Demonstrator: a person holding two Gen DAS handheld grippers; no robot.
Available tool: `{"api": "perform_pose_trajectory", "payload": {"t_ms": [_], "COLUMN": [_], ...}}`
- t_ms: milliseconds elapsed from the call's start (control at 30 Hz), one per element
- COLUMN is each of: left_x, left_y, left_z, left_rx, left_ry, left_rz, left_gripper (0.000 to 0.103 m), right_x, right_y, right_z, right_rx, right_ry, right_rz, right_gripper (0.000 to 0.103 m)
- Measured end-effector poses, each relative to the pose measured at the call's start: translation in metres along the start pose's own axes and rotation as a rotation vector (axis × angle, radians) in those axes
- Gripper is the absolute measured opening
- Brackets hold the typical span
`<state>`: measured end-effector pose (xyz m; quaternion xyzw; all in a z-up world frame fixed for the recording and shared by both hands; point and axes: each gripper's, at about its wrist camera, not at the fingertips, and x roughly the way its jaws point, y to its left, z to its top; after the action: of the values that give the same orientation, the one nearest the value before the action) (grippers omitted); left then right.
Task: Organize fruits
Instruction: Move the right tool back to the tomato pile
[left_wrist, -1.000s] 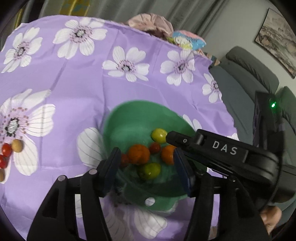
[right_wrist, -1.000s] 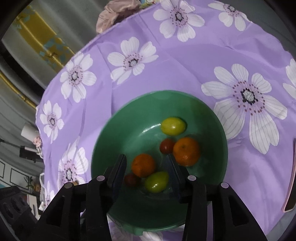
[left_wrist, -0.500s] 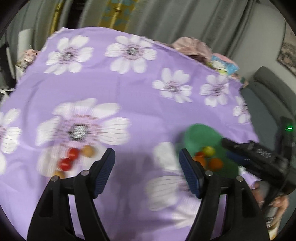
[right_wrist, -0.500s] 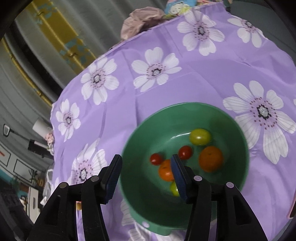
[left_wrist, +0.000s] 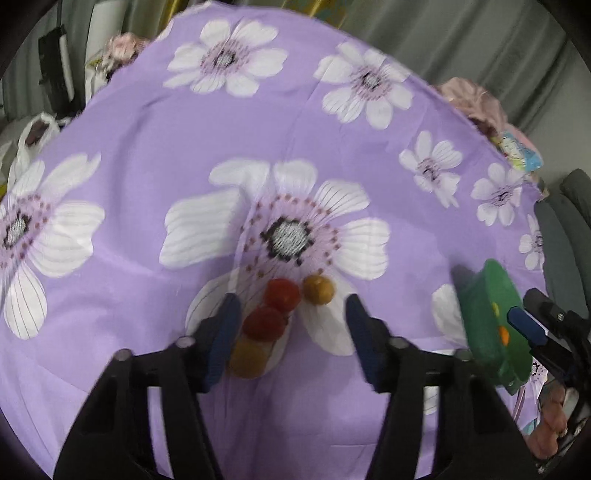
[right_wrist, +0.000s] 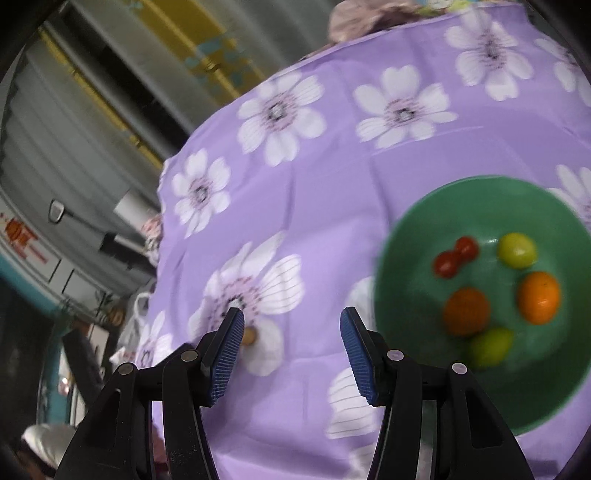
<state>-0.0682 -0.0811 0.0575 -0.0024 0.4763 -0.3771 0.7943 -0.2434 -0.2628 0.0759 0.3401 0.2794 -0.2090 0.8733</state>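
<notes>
Left gripper (left_wrist: 291, 334) – jaws closing, nothing clamped – frames 2 red tomatoes (left_wrist: 273, 310) on the cloth.

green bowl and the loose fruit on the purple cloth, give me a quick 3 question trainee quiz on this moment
1. True or false: the round green plastic bowl holds two red cherry tomatoes.
2. How many small round fruits lie loose on the purple flowered tablecloth in front of the left gripper?
A. two
B. four
C. six
3. Fill in: the right gripper holds ____.

Key:
1. true
2. B
3. nothing; only cloth shows between its blue pads.
</notes>
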Motion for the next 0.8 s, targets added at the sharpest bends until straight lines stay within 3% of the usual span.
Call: {"api": "perform_pose_trajectory", "payload": {"t_ms": [133, 400, 800], "left_x": [0.010, 0.029, 0.028], "left_y": [-0.003, 0.002, 0.010], "left_z": [-0.001, -0.004, -0.003], "left_rx": [0.033, 0.056, 0.001], "left_ry": [0.035, 0.100, 0.115], "left_rz": [0.007, 0.055, 0.028], "left_gripper": [0.037, 0.028, 0.028], "right_x": [0.014, 0.032, 0.056], "right_y": [0.010, 0.020, 0.029], "right_z": [-0.008, -0.018, -0.021], "right_rx": [-0.029, -0.041, -0.016], "right_ry": [0.048, 0.115, 0.178], "right_rz": [-0.008, 0.027, 0.048], "right_gripper": [0.054, 0.054, 0.054]}}
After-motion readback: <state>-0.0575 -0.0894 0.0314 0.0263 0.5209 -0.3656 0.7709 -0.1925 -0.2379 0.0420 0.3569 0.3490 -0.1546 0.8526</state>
